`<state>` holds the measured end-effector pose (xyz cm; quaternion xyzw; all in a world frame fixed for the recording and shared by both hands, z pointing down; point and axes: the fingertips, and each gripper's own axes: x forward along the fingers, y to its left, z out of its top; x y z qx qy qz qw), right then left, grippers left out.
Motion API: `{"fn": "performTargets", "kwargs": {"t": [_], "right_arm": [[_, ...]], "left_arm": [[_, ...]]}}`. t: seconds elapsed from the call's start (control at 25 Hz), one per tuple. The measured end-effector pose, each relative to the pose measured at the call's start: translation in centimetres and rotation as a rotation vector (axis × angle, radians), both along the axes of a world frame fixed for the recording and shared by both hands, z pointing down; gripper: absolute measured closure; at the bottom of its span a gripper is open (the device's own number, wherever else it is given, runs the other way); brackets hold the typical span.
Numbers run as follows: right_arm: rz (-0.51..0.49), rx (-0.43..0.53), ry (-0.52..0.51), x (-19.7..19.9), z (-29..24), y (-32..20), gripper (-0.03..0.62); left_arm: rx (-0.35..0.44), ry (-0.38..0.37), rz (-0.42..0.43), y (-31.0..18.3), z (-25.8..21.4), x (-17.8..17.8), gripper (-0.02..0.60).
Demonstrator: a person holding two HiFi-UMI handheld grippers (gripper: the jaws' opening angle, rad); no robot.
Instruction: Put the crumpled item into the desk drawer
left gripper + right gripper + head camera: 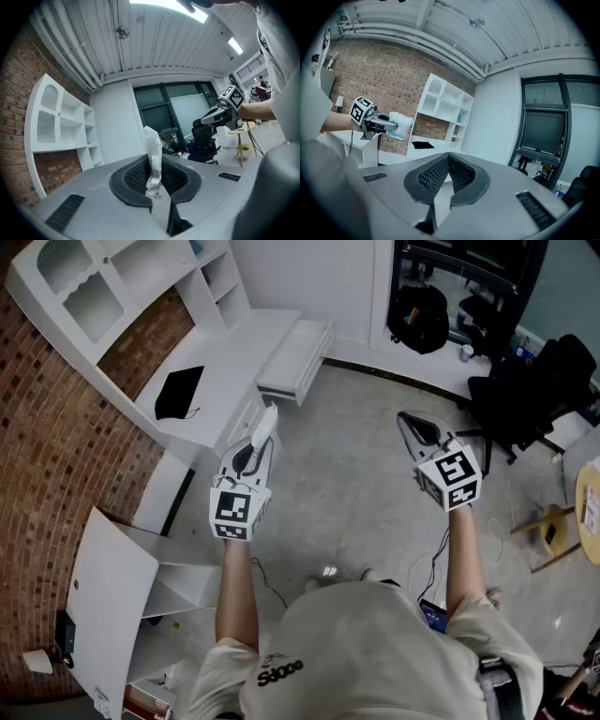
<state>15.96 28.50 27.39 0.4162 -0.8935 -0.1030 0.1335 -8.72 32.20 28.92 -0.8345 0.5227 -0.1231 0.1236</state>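
Beside the white desk: a person stands on the grey floor (347, 493), both forearms stretched forward with a gripper in each hand.
Left gripper (264, 430): the jaws are nearly together, clamped on the crumpled item; its grey shell is smooth and rounded, and a cube of black-and-white markers sits at the wrist end.
Left pads (136, 176): black, ribbed like a mesh, pressing on the item from both sides.
Crumpled item (153, 150): a thin white creased wad, standing upright and poking out past the jaw tips; the right gripper view shows a pale blue tinge on its underside (401, 125).
Item's place: held in the air in the left gripper, near the drawer and short of its open front, touching no furniture.
Right gripper (449, 161): the jaws are closed tip to tip with nothing between them; in the head view it is held over bare floor (408, 420), well apart from the left gripper.
Desk (225, 352): flat, smooth and white, with a black flat sheet (178, 392) lying on it.
Drawer (295, 357): white and shallow, pulled out at the desk's far end.
Shelf unit (103, 287): white cubbies above the desk, one with a scalloped edge.
Wall (47, 437): rough reddish-brown brick.
Office chair (525, 390): black, at the right.
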Motion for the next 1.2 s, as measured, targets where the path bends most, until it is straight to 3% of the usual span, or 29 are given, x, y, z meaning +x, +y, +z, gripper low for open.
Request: {"fn": "performTargets", "kwargs": {"t": [0.4, 0.76, 1.2], "right_arm": [[-0.023, 0.01, -0.011, 3.0, 1.1, -2.1, 0.588], [-0.049, 0.022, -0.072, 8.6, 1.1, -4.5, 0.588], [-0.079, 0.005, -0.069, 14.1, 1.8, -7.0, 0.588]], "left_arm": [[-0.027, -0.01, -0.03, -1.7, 1.3, 3.1, 0.528], [-0.029, -0.026, -0.068, -3.5, 1.8, 8.6, 0.529], [-0.031, -0.019, -0.099, -5.4, 2.0, 13.6, 0.529]]}}
